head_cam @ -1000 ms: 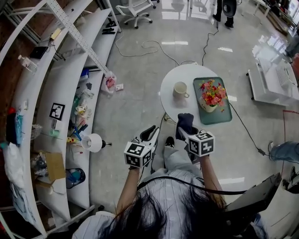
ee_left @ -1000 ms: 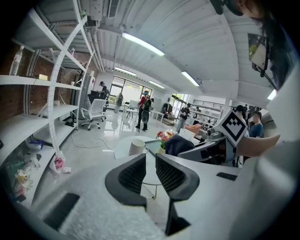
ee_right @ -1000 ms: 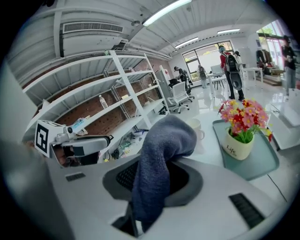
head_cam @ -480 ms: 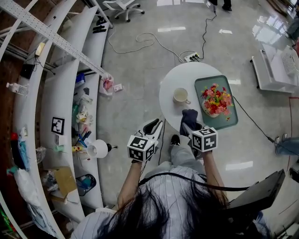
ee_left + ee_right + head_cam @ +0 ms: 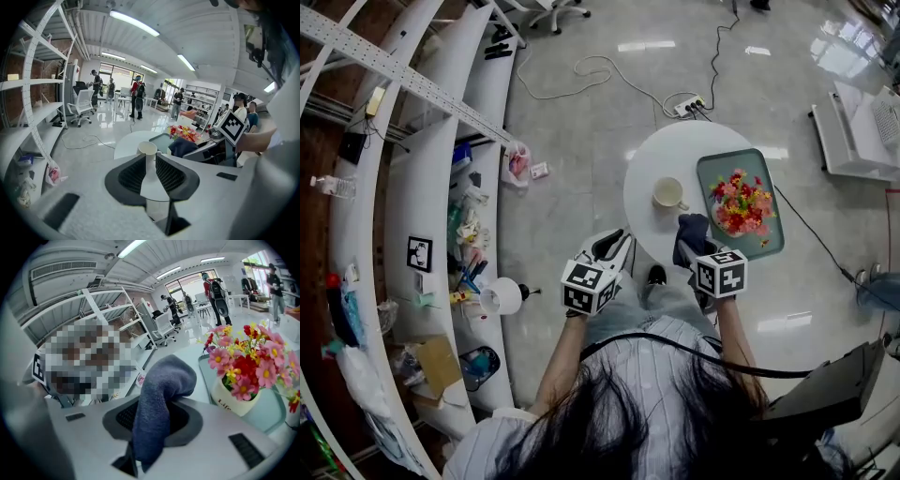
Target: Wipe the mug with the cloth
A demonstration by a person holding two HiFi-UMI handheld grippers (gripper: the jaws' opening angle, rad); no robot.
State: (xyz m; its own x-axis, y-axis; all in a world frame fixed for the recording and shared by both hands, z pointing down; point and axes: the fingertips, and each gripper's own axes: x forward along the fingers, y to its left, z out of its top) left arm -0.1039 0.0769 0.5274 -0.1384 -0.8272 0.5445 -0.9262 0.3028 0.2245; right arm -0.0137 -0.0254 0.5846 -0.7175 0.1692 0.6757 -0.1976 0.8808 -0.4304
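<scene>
A cream mug (image 5: pixel 668 193) stands on the round white table (image 5: pixel 656 159), handle to the right. In the left gripper view the mug (image 5: pixel 147 149) shows beyond the narrow gap between my jaws. My left gripper (image 5: pixel 614 244) hangs short of the table's near-left edge, open with nothing in it (image 5: pixel 149 163). My right gripper (image 5: pixel 690 247) is shut on a dark blue cloth (image 5: pixel 692 231), which sits over the table's near edge, just below and right of the mug. The cloth (image 5: pixel 159 385) stands up between the jaws and drapes down over them.
A teal tray (image 5: pixel 766 246) with a white pot of flowers (image 5: pixel 243 357) lies on the table's right half, close to the cloth. Curved white shelves (image 5: pixel 422 187) full of clutter run along the left. Cables and a power strip (image 5: pixel 689 106) lie on the floor beyond the table.
Both grippers have moved forward toward the table. The cloth, earlier short of the table, now reaches over its near edge, nearer the mug.
</scene>
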